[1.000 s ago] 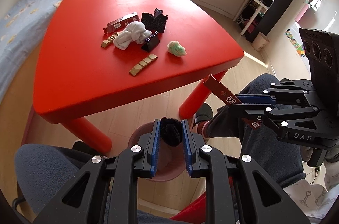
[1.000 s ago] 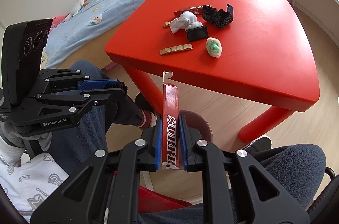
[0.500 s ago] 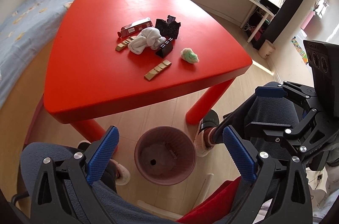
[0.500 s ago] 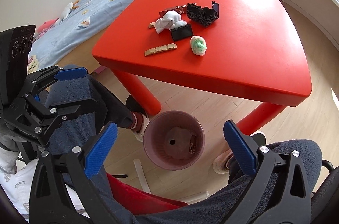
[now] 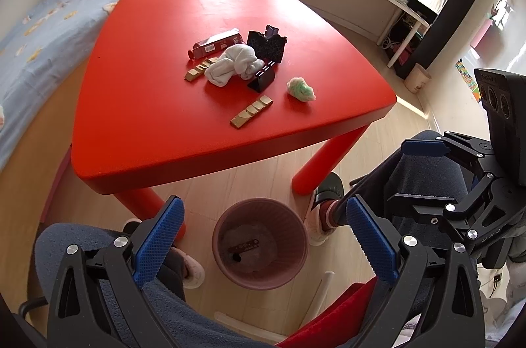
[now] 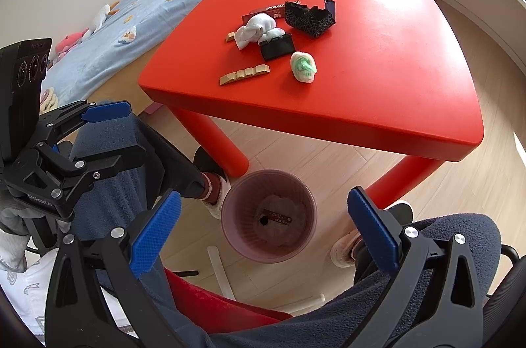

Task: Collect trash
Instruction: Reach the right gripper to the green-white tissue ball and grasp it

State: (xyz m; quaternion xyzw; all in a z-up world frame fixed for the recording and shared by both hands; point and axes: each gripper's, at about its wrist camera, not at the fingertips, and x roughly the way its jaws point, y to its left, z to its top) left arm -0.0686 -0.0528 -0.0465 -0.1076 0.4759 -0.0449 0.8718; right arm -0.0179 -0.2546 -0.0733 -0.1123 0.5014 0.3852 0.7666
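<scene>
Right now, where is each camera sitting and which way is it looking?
Left wrist: sits on the left gripper, looking down past its open blue fingers at the bin and red table; shows the person's knees and the right gripper.
Right wrist: sits on the right gripper, looking down at the bin and table; shows the person's legs and the left gripper.
Both views share the bin, the table with its trash, such as the white sock, and the bed.

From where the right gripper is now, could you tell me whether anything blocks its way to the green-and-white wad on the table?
Nothing visible does. The right gripper is open and empty above the bin, and the wad lies apart from the other trash near the red table's front edge.
</scene>
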